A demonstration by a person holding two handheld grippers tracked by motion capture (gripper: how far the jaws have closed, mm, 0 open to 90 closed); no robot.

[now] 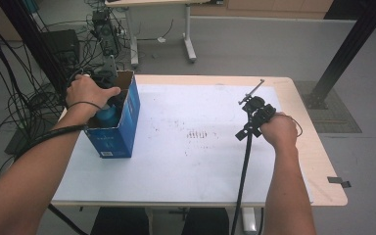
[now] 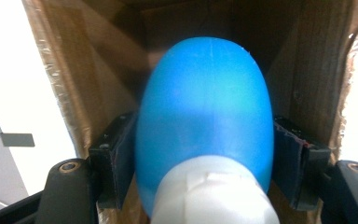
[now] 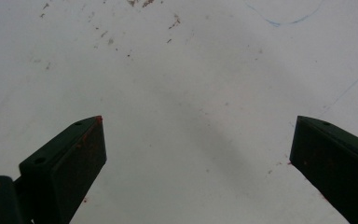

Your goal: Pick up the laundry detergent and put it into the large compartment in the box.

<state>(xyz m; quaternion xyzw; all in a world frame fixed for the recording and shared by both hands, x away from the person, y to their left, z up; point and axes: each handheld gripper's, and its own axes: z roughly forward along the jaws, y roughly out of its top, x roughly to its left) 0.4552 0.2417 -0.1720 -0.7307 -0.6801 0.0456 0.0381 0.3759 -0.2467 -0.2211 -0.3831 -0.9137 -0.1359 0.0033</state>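
I am holding my left gripper point(image 2: 205, 154) down inside the open-topped blue cardboard box point(image 1: 127, 117), which is standing near the left edge of the white worktop point(image 1: 200, 161), toward its far left corner. In the left gripper view my 2 black jaws are sitting on either side of a smooth blue plastic bottle with a white cap point(image 2: 205, 121). The bottle is lying between the brown inner walls of the box, its rounded blue body pointing away from me and its white cap nearest the camera. The jaws are hugging the widest part of the blue body, 1 on each flank; I cannot tell whether the pads are pressing on it or standing just off it. From the high view my left hand point(image 1: 85, 93) is covering the top of the box, with a bit of the blue bottle showing beneath it.

My right gripper point(image 3: 198, 154) is hovering over the right part of the worktop, well apart from the box. Its 2 jaws are standing wide apart with nothing between them, above bare white surface with a few small brown specks.
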